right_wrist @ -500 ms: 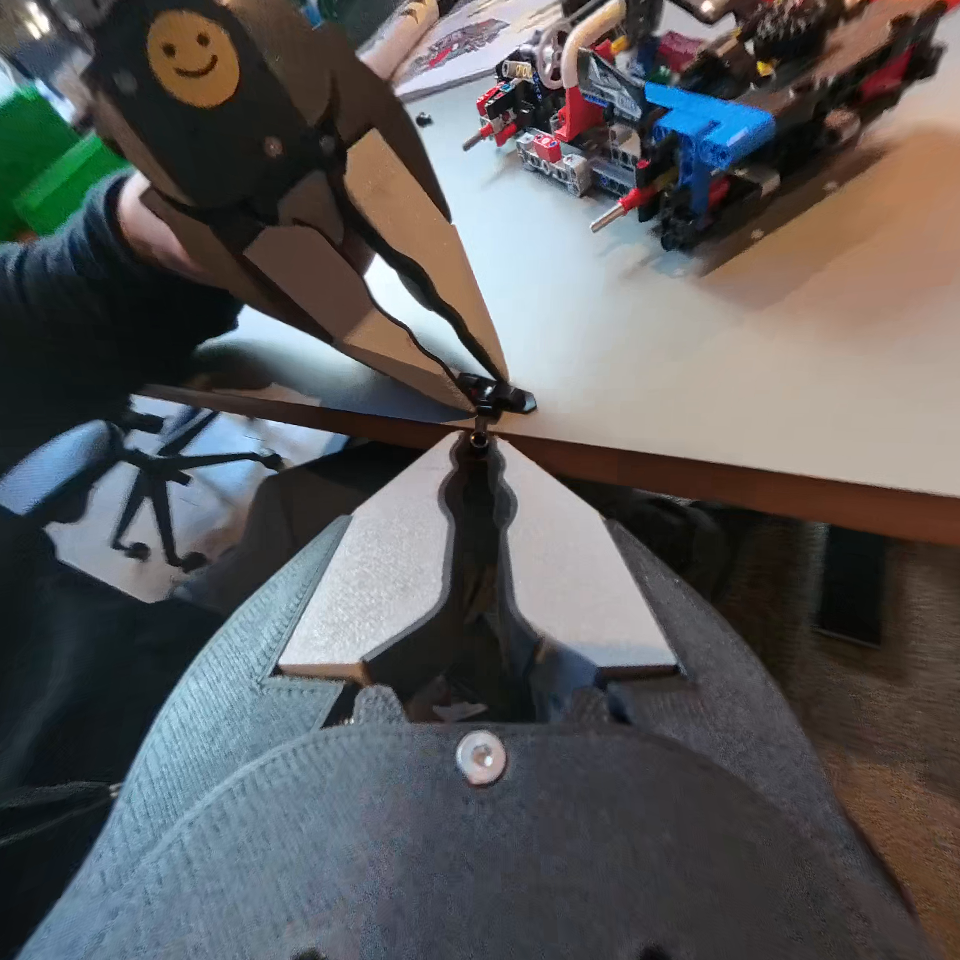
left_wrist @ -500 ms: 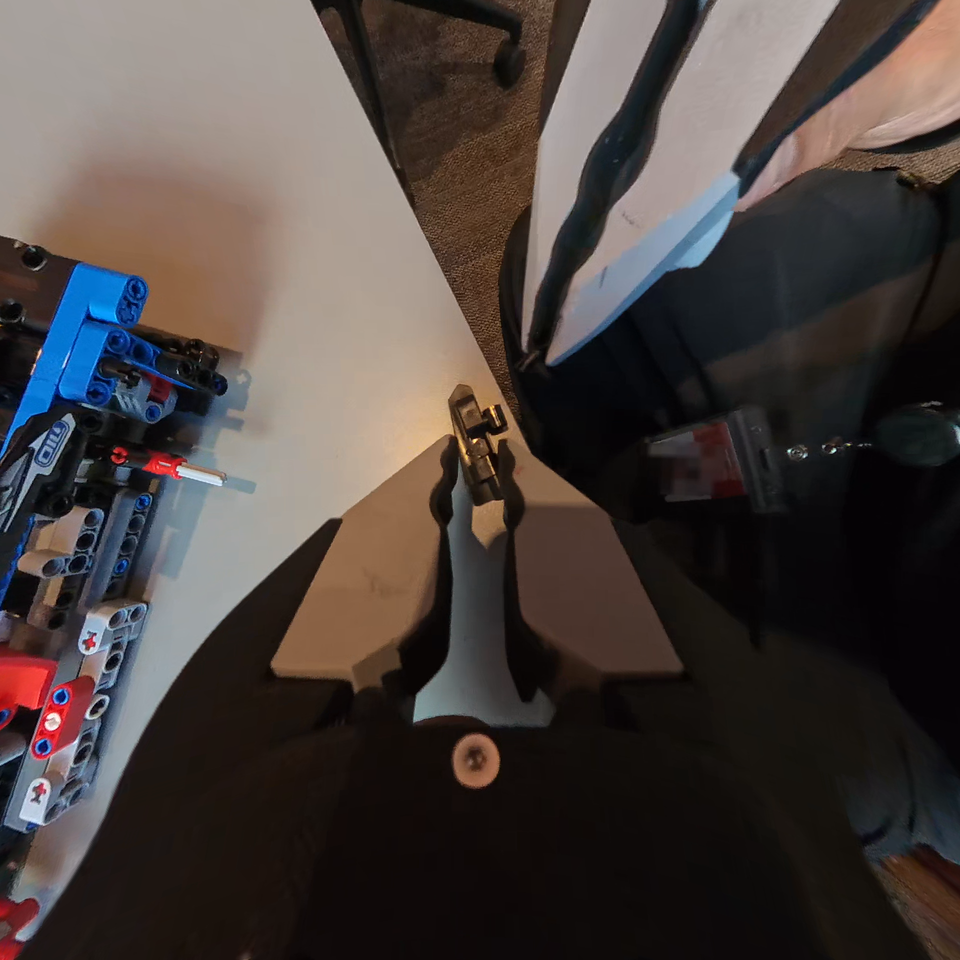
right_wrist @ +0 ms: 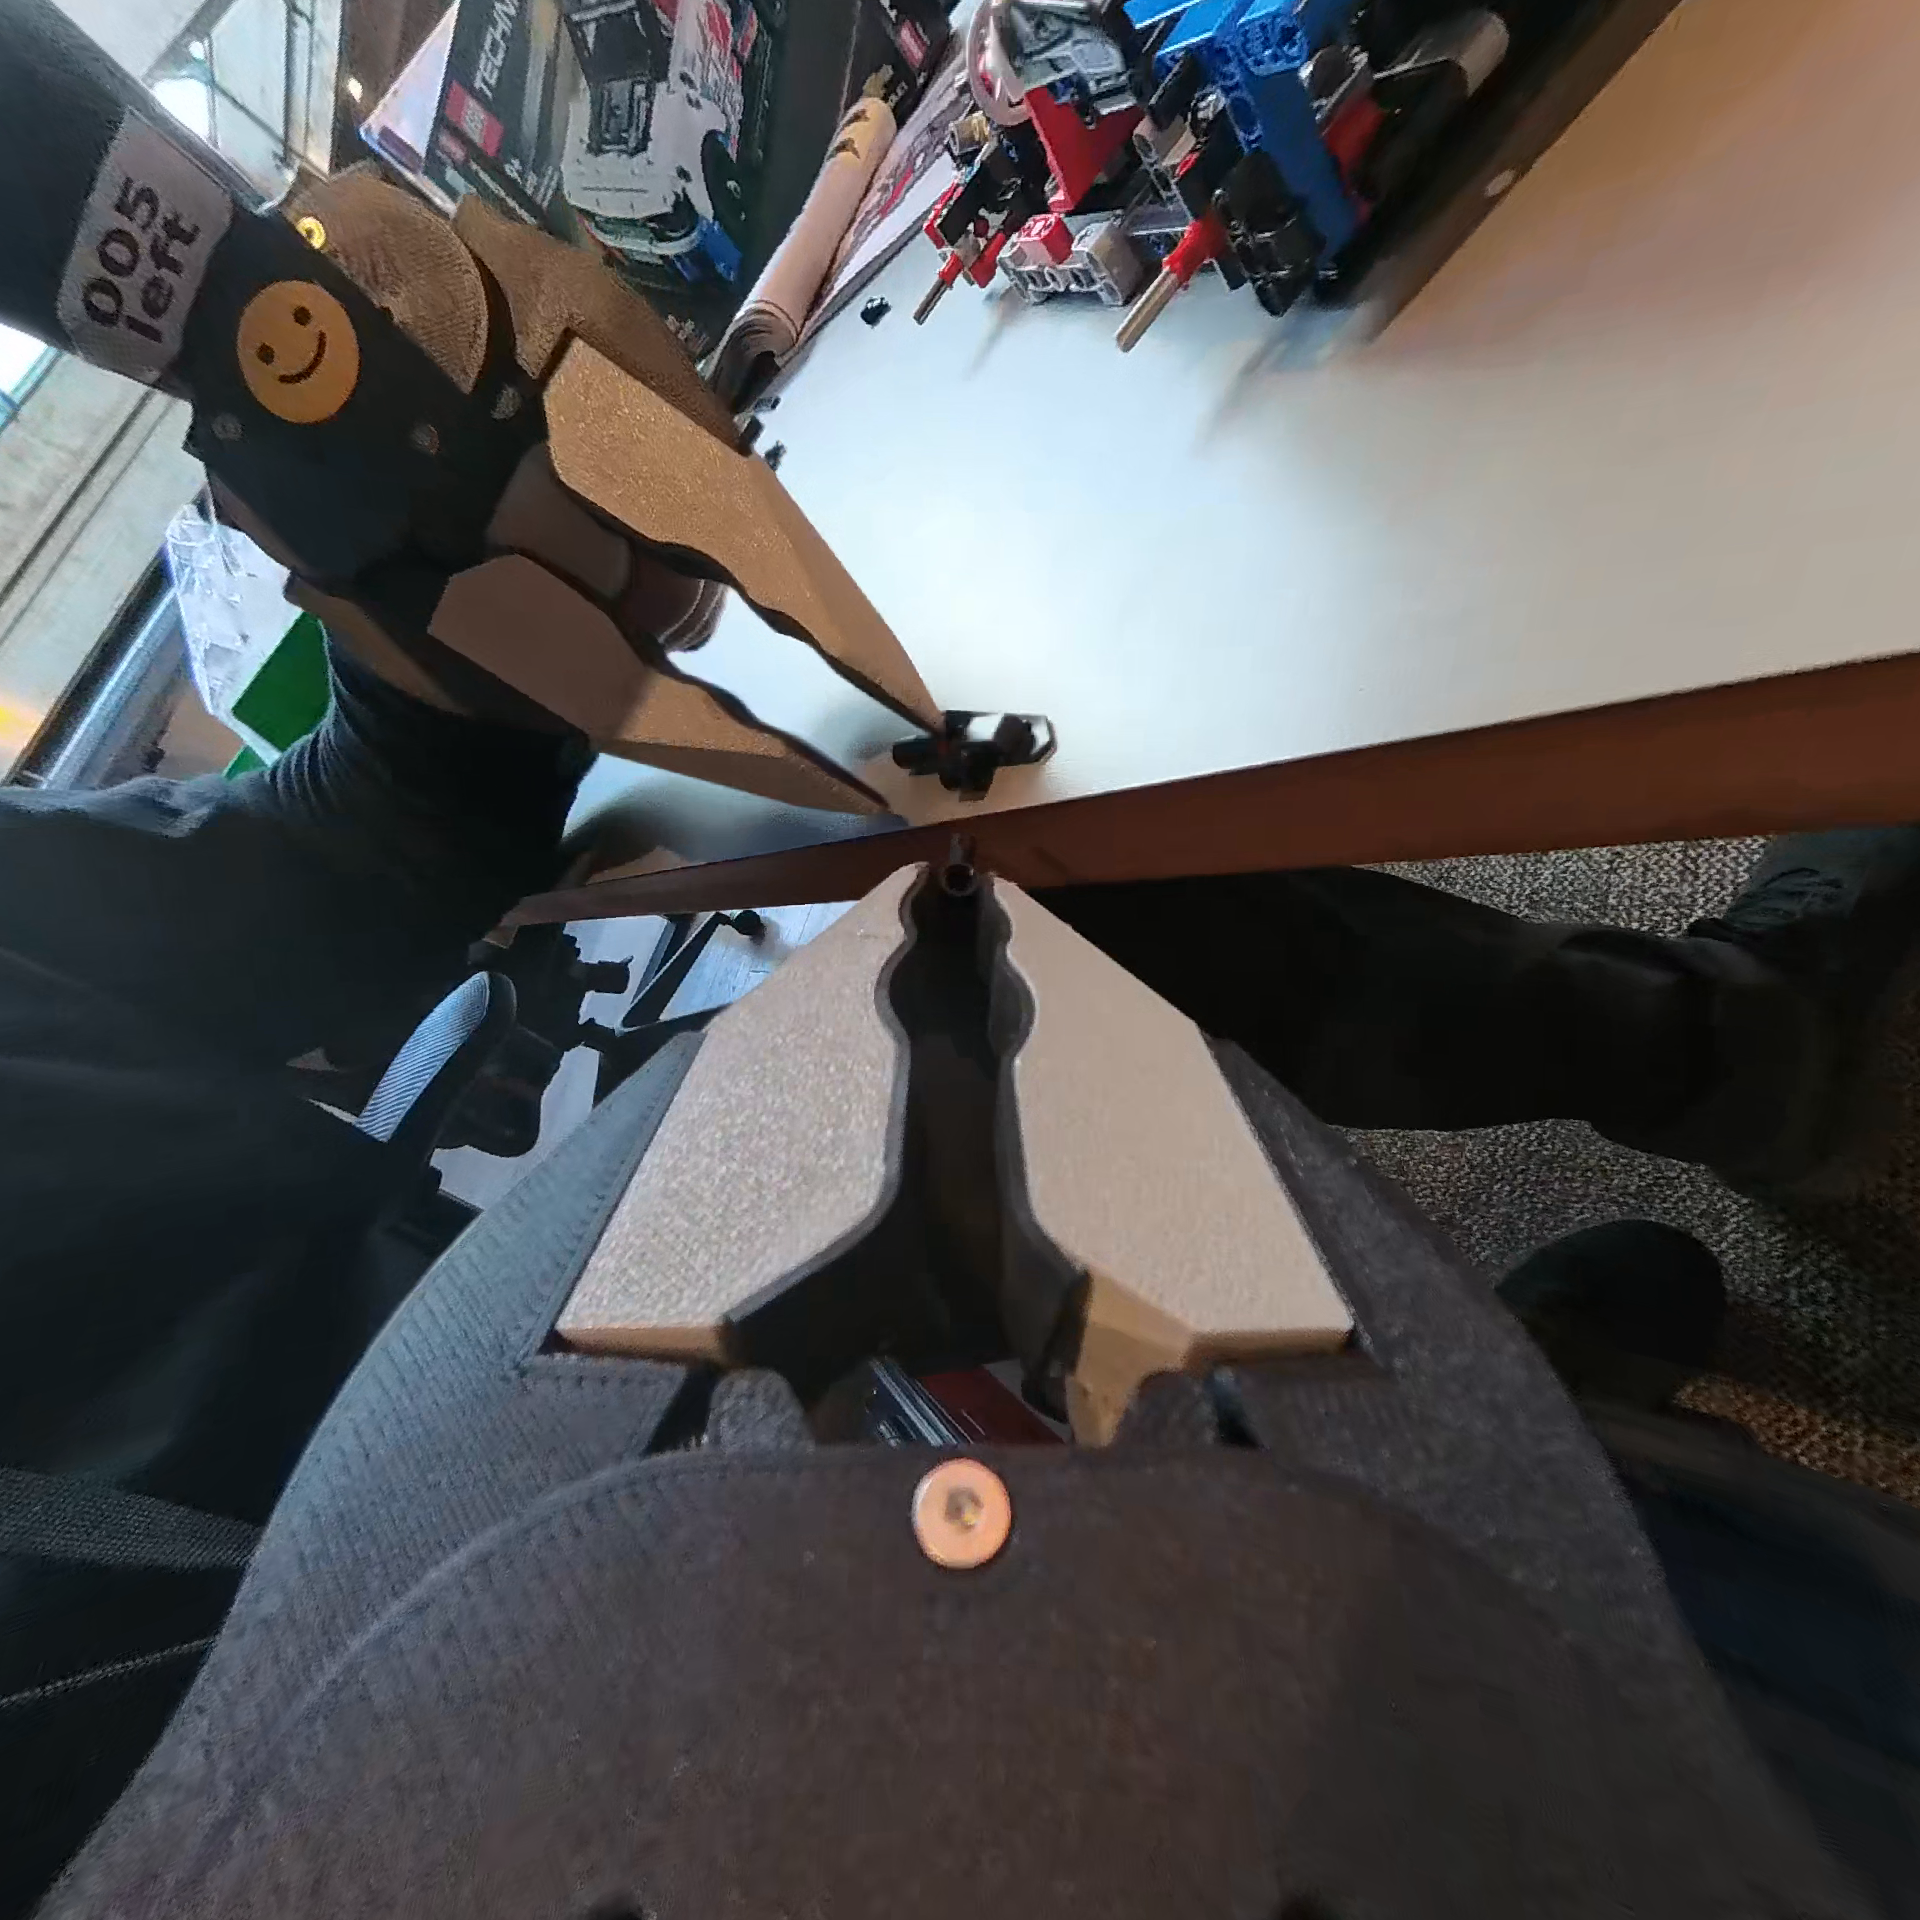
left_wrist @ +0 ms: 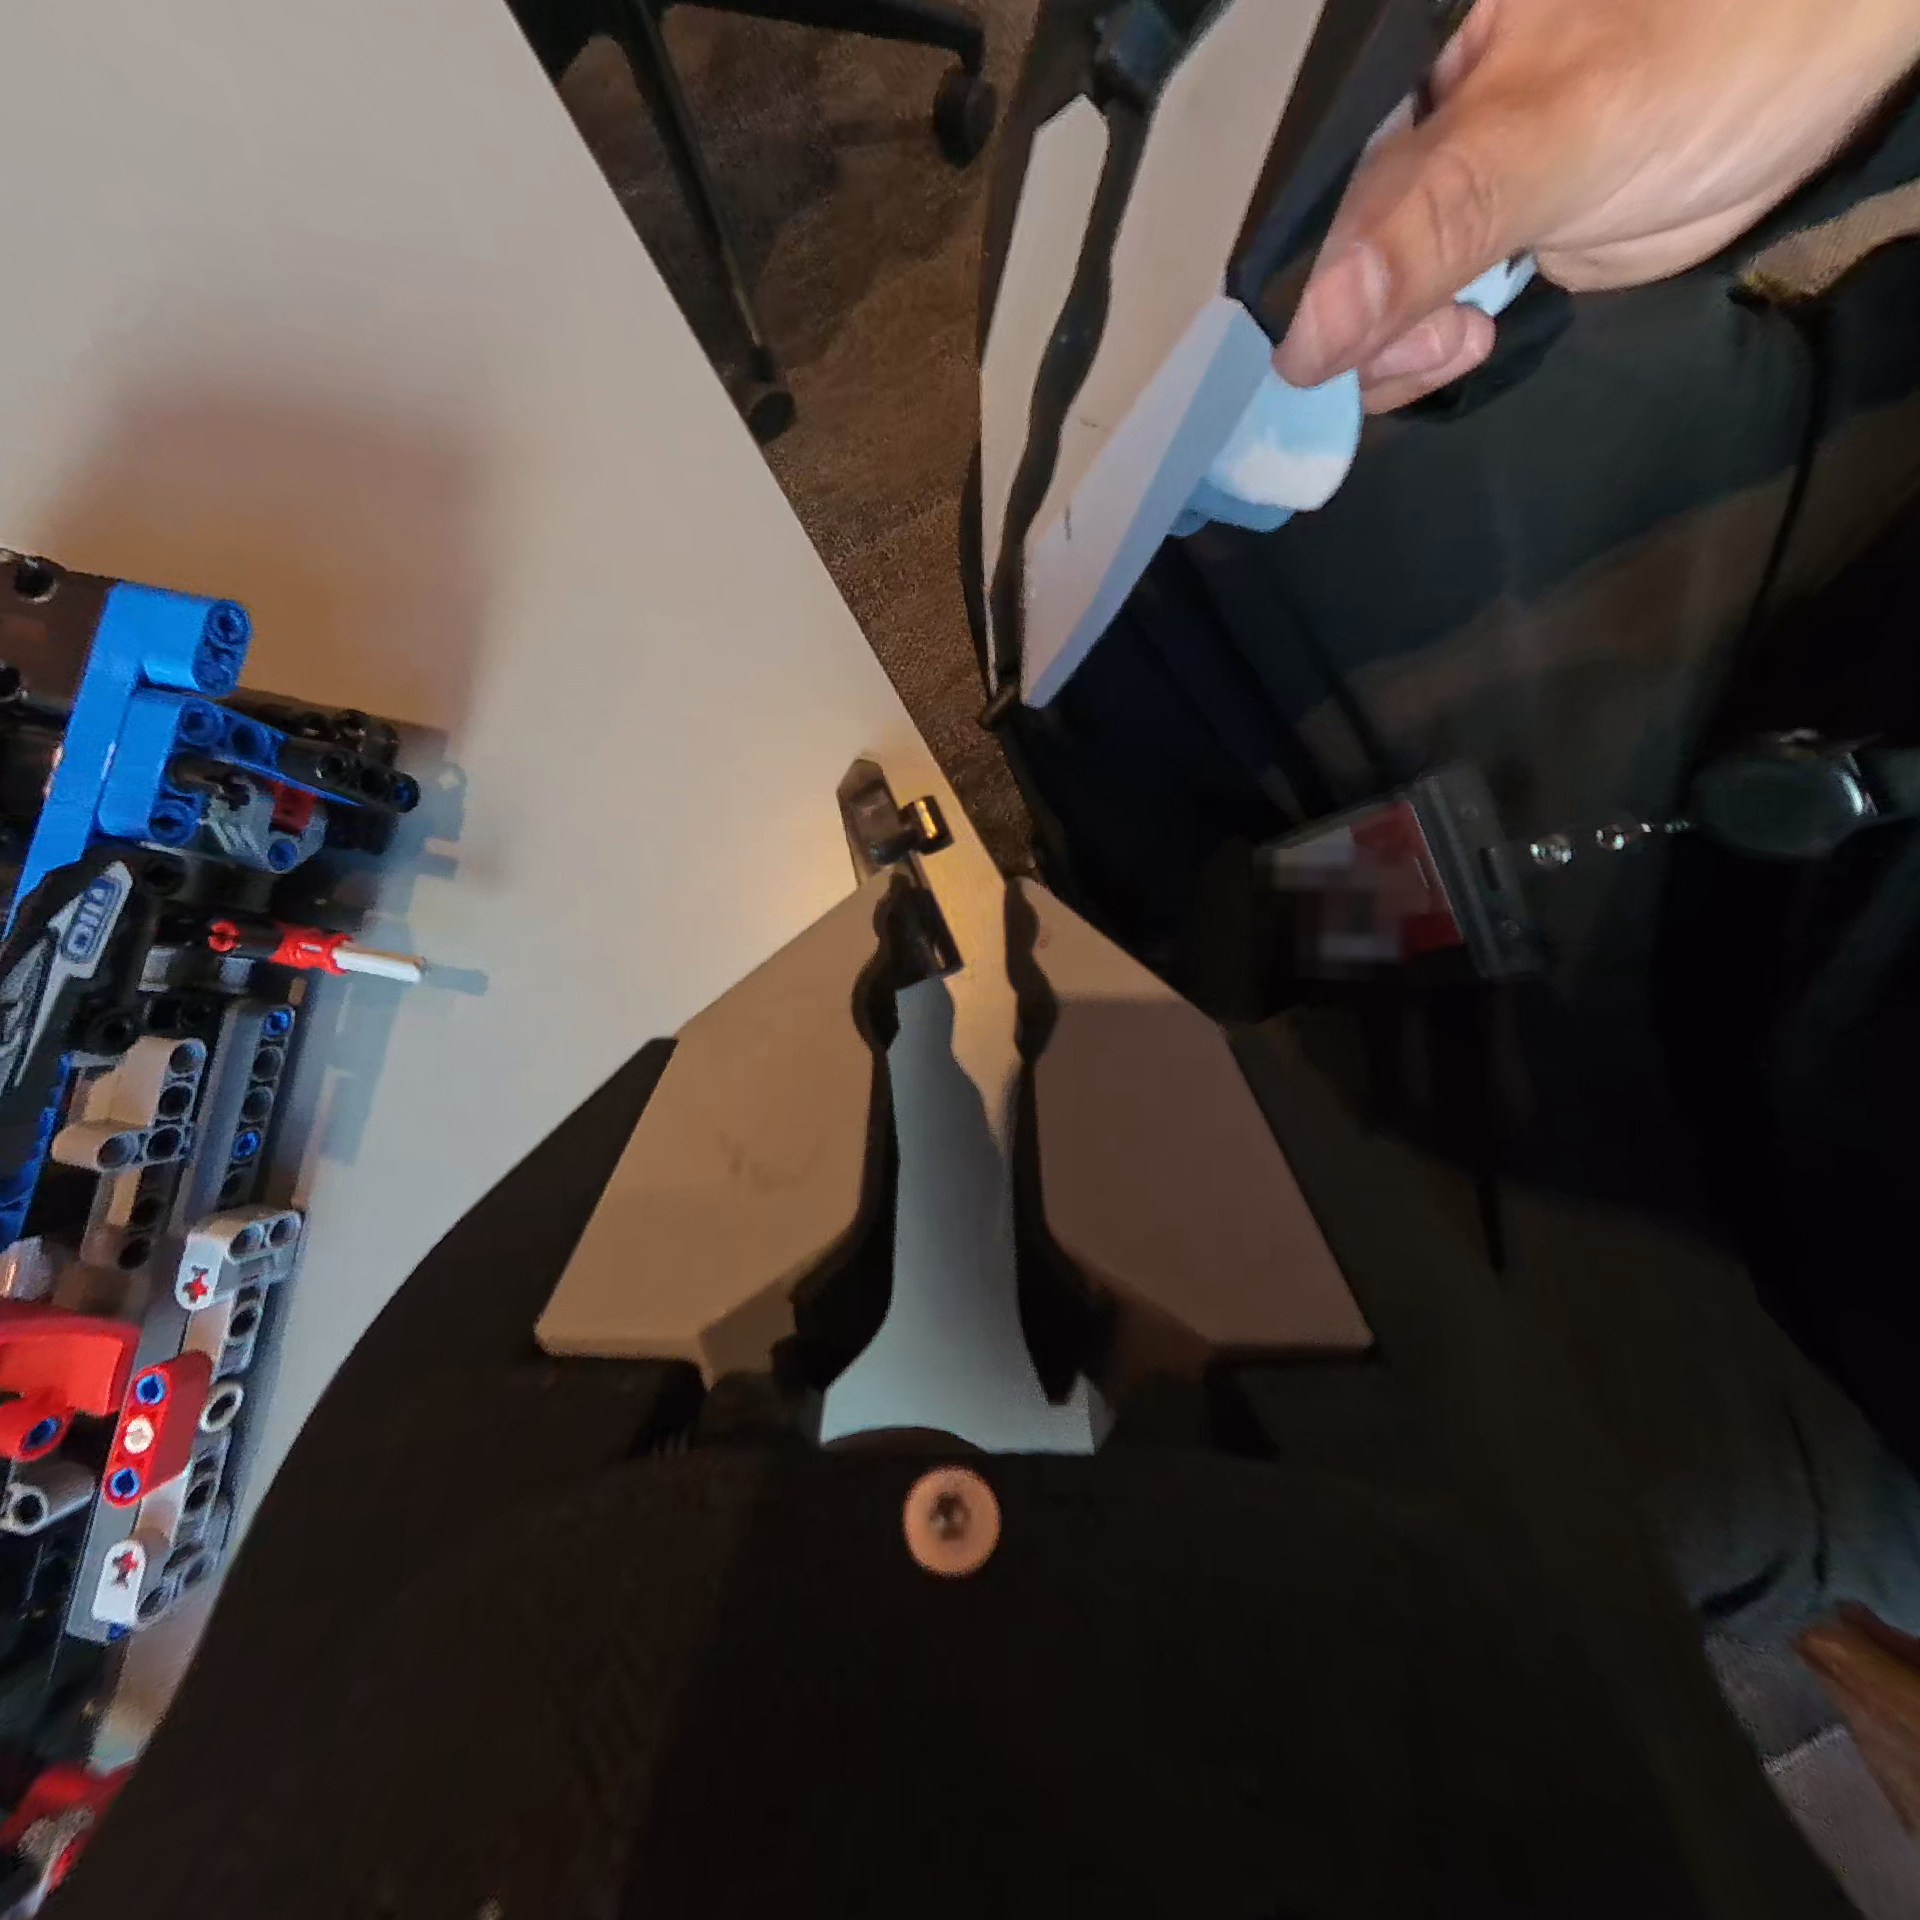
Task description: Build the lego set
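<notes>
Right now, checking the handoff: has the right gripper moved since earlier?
Yes: right gripper, holding a black pin, backed slightly from the table edge.

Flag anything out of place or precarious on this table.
The small black piece lies loose right at the edge of the table, far from the main build. The left gripper is open beside it, not gripping. A nudge could knock it off. Nothing else stands out.

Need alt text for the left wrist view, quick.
The left gripper, fingers parted, straddles a small black lego piece lying near the white table's edge. The partly built blue, red and grey lego model sits at left.
</notes>
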`<state>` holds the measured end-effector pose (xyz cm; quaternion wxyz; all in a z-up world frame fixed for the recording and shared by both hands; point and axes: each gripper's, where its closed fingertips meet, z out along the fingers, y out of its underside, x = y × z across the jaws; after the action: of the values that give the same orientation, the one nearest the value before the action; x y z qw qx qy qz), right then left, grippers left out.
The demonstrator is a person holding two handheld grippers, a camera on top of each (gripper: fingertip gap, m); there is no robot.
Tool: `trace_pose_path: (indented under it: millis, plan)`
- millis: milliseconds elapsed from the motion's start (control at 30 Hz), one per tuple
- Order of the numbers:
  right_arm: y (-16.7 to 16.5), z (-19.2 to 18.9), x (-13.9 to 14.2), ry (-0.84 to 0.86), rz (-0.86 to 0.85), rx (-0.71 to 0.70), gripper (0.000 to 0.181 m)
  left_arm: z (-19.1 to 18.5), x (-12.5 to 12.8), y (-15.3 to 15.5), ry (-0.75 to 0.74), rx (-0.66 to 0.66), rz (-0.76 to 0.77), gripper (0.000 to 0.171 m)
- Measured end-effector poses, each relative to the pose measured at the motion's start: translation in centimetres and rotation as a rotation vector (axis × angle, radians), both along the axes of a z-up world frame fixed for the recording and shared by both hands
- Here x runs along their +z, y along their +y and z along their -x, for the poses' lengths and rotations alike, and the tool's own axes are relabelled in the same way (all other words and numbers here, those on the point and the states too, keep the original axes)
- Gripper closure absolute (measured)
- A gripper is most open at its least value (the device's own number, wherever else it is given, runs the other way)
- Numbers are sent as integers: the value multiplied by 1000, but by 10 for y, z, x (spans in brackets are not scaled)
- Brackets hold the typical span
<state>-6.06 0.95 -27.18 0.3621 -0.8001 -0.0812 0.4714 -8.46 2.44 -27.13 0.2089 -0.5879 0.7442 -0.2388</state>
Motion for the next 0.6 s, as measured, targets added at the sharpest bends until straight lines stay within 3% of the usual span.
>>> trace_pose_path:
  millis: [233,467,600]
  plan:
    - [2,-3,0,-23,-21,6,177,14,26,5,-67,61,48,155]
    - [-1,0,-1,31,4,17,177,-5,-2,7,21,22,30,158]
    - [1,-1,-1,39,8,14,177,-7,-5,8,20,5,31,164]
